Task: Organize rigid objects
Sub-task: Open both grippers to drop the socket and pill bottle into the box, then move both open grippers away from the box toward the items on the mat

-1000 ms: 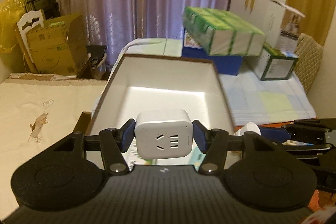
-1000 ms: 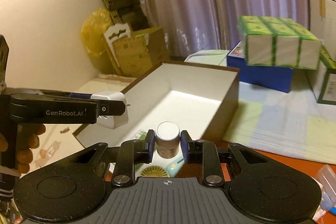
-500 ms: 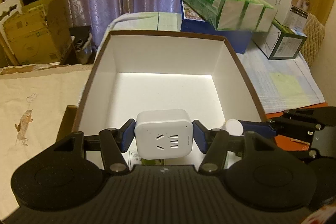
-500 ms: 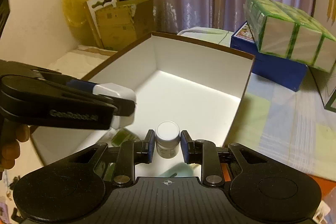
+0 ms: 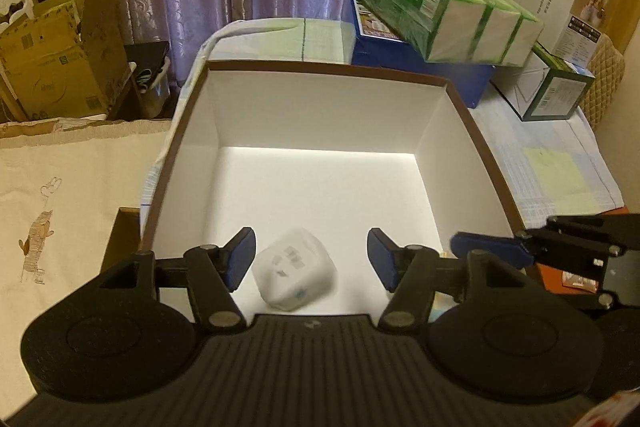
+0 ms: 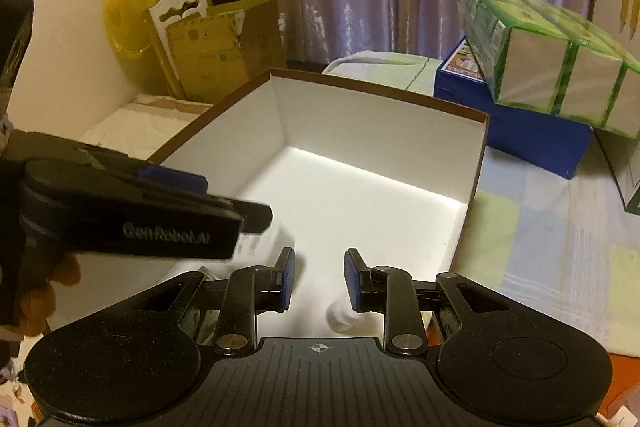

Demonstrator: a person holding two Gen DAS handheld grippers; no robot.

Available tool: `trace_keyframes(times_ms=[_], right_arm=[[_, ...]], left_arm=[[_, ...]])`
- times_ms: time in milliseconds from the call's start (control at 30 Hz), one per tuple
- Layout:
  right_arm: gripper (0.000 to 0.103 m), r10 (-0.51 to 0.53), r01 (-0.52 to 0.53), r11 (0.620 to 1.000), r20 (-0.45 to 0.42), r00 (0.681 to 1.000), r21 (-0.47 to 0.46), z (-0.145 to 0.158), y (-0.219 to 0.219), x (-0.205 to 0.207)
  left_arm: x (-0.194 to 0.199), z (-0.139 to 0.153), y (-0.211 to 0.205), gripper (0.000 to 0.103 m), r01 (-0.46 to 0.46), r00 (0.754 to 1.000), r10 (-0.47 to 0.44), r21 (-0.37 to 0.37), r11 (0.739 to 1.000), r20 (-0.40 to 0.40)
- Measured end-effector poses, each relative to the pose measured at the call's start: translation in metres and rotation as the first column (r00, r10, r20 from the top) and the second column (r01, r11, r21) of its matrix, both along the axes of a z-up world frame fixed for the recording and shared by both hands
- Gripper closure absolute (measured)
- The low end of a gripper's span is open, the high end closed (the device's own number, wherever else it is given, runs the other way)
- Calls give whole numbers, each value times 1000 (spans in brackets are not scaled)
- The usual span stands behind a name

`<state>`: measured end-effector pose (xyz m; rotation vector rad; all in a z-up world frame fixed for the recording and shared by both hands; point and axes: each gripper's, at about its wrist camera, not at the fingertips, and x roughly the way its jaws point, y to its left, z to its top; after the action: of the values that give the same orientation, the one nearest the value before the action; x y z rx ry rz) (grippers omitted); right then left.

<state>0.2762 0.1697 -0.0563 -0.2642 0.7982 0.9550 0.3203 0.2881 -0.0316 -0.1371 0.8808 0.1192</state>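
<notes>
Plug block (image 5: 294,274), white and blurry, sits low in the middle of the left view, inside the white box (image 5: 320,107), between the wide-open left claw (image 5: 311,257) and touching neither pad. Right claw (image 6: 319,277) is open too, holding nothing, with a blurry white bottle (image 6: 340,317) just under its right pad.

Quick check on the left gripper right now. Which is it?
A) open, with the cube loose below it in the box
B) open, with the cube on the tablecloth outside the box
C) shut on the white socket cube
A: the left gripper has its jaws spread wide, and the blurred white socket cube is between them untouched, over the white floor of the box.
</notes>
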Motion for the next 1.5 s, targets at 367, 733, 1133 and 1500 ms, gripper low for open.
trace_keyframes(times_ms=[367,733,1133,1500], right_arm=[[71,-8,9,1000,-45,999,20,8,-22,-14],[56,-29,32,997,-48,998,76,29,-45,-31],[41,-83,88,990,-45,996,114,46,-81,-53],[36,-139,146,982,-65,988,120,56,-132,-78]], left_arm=[[-32,9,-4,42,-6,1000,6,16,1000,-22],[-67,27,-13,42,-29,1000,29,-1,1000,-3],[-104,44,-40,42,-14,999,13,1,1000,31],[-136,52,-85,42,53,997,-52,-18,998,53]])
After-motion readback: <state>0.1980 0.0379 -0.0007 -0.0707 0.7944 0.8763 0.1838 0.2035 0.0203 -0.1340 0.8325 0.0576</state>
